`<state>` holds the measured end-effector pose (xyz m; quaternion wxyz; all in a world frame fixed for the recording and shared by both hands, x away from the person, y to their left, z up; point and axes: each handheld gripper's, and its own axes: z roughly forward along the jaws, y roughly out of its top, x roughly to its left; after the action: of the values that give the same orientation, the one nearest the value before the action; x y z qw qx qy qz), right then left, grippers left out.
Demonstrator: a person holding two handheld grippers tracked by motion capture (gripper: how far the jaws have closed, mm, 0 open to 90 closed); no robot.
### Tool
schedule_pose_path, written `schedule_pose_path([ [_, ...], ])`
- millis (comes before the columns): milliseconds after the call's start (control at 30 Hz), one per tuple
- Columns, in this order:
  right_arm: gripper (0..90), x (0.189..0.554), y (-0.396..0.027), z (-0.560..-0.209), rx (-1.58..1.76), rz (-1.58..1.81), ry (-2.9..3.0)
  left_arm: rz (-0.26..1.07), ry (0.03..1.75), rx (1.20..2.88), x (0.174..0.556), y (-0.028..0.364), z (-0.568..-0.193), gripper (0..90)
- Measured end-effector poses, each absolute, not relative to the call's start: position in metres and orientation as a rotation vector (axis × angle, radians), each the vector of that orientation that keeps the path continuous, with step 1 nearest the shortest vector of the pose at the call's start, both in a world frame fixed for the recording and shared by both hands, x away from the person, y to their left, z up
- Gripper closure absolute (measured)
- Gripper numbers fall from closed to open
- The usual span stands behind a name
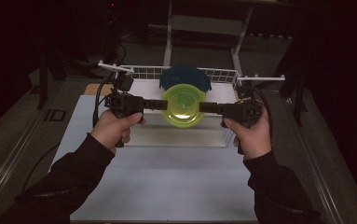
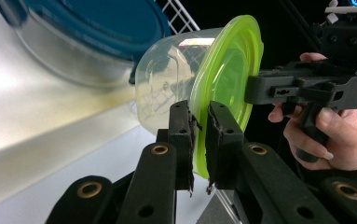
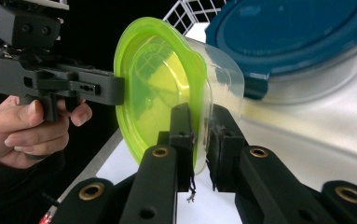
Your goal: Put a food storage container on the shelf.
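Note:
A clear round container with a lime-green lid (image 1: 183, 105) hangs in the air above the table between both grippers. My left gripper (image 1: 161, 104) grips the lid's left rim, and its own view shows the jaws clamped on the green rim (image 2: 199, 140). At the opposite rim, my right gripper (image 1: 206, 108) is shut on the lid edge (image 3: 199, 135). The container body (image 2: 167, 84) is transparent and looks empty. Behind it rests a second container with a dark blue lid (image 1: 185, 77).
A white wire rack (image 1: 143, 72) runs across the back of the white table top (image 1: 167, 177). A pale raised tray or board (image 1: 181, 136) lies below the lifted container. The surroundings beyond the table are dark.

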<state>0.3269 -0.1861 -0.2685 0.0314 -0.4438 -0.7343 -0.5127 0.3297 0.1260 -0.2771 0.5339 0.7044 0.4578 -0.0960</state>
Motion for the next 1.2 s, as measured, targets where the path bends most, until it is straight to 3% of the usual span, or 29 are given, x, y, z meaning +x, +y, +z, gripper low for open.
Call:
schedule_pose_path([
  [533, 81.1, 0.362, -0.181, -0.236, -1.397, -1.625, -2.251, -0.171, 1.107, 1.674, 0.364, 0.126, -0.239, 80.6],
  [1200, 80.9, 0.409, -0.185, -0.241, -1.52, -1.529, -2.204, -0.214, 1.185, 1.662, 0.41, 0.115, -0.25, 80.0],
])
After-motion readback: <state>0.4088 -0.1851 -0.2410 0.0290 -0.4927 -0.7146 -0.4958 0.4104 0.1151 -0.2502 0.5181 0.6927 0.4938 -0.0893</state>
